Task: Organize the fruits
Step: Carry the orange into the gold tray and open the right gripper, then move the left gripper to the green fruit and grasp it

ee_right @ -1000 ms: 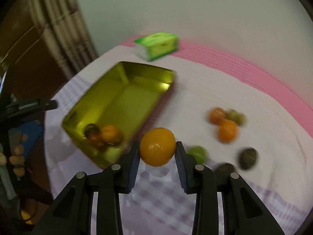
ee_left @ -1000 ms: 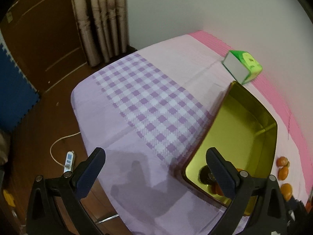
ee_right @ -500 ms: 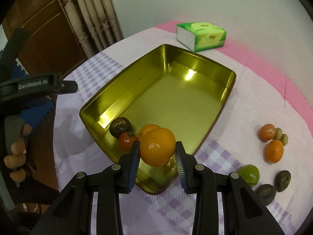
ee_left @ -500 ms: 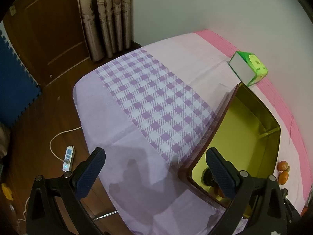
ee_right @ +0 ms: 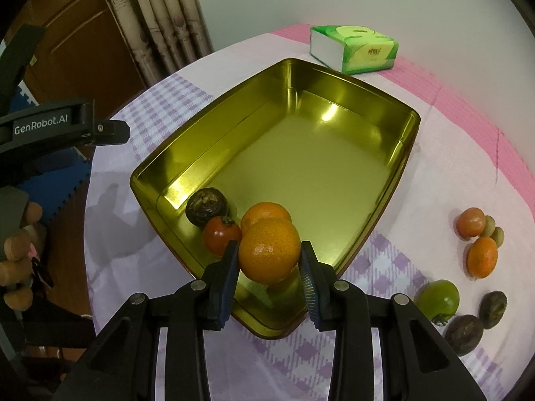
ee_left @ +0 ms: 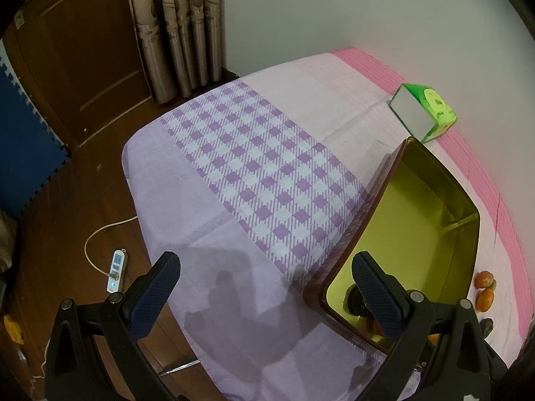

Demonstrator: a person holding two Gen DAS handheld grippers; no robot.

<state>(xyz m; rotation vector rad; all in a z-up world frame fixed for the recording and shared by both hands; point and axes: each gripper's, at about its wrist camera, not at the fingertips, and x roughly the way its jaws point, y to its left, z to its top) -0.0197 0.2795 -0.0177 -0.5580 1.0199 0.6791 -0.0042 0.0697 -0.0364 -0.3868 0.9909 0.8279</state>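
My right gripper point(ee_right: 270, 260) is shut on an orange point(ee_right: 269, 250) and holds it over the near corner of the gold tin point(ee_right: 351, 82). In that corner lie a dark passion fruit point(ee_right: 205, 206), a red tomato point(ee_right: 220, 235) and another orange point(ee_right: 265, 212). On the cloth to the right lie a red-orange fruit point(ee_right: 470, 222), an orange point(ee_right: 482, 256), a green fruit point(ee_right: 438, 297) and two dark passion fruits point(ee_right: 463, 334). My left gripper point(ee_left: 264, 292) is open and empty, above the table's left edge beside the tin point(ee_left: 418, 200).
A green tissue box point(ee_right: 354, 48) stands behind the tin, also in the left wrist view point(ee_left: 424, 113). The table has a purple checked cloth point(ee_left: 254, 167) and a pink strip by the wall. A power strip point(ee_left: 117, 269) lies on the floor.
My right gripper carried the orange from beside the tin to over its near corner. The left gripper drifted back a little and stayed open.
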